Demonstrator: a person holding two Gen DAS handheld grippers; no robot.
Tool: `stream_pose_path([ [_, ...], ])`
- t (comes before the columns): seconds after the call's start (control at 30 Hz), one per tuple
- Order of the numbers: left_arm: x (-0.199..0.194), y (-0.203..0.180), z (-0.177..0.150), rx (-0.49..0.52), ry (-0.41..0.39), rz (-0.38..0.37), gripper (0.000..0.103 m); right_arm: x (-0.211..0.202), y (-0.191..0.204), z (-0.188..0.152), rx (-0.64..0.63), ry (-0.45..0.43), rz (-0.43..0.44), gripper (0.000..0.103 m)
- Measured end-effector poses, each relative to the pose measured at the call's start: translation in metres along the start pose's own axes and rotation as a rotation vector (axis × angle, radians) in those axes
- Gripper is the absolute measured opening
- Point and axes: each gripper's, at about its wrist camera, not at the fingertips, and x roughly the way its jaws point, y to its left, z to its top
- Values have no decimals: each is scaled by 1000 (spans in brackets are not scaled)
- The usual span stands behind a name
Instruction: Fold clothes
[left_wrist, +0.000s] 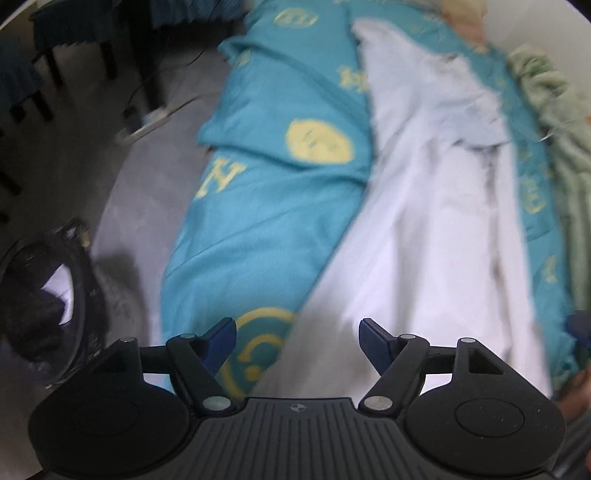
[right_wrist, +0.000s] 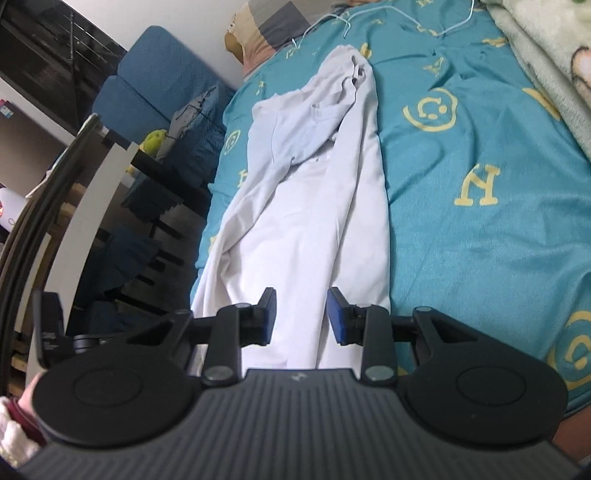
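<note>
Lying lengthwise on the bed (right_wrist: 480, 221), the white garment (right_wrist: 314, 221) looks narrowed but still long and rumpled; left gripper (left_wrist: 297, 334) and right gripper (right_wrist: 301, 314) gape, holding nothing.

1. Left wrist camera looks down along its open fingers, close above the white garment (left_wrist: 424, 229) and the bed's floor-side edge.
2. Right wrist camera faces lengthwise up the teal bedspread (right_wrist: 480, 206).
3. Both views share the garment.

white garment (right_wrist: 314, 206), teal yellow-printed sheet (right_wrist: 480, 229), perhaps pale-green blanket (left_wrist: 561, 122)
</note>
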Motion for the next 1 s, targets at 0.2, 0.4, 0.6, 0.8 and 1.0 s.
stream_pose_path([
  [0.2, 29, -16, -2, 48, 178, 32, 58, 7, -5, 3, 13, 12, 19, 34],
  [0.4, 7, -57, -21, 224, 164, 88, 3, 7, -19, 10, 81, -9, 12, 34],
  [0.6, -59, -123, -39, 315, 27, 50, 3, 5, -25, 13, 112, -25, 4, 34],
  [0.8, -47, -181, -62, 405, -2, -1, 5, 3, -32, 17, 142, -40, -2, 34],
  [1.0, 1, -179, -82, 397, 36, -80, 32, 2, -33, 17, 136, -33, -10, 34],
])
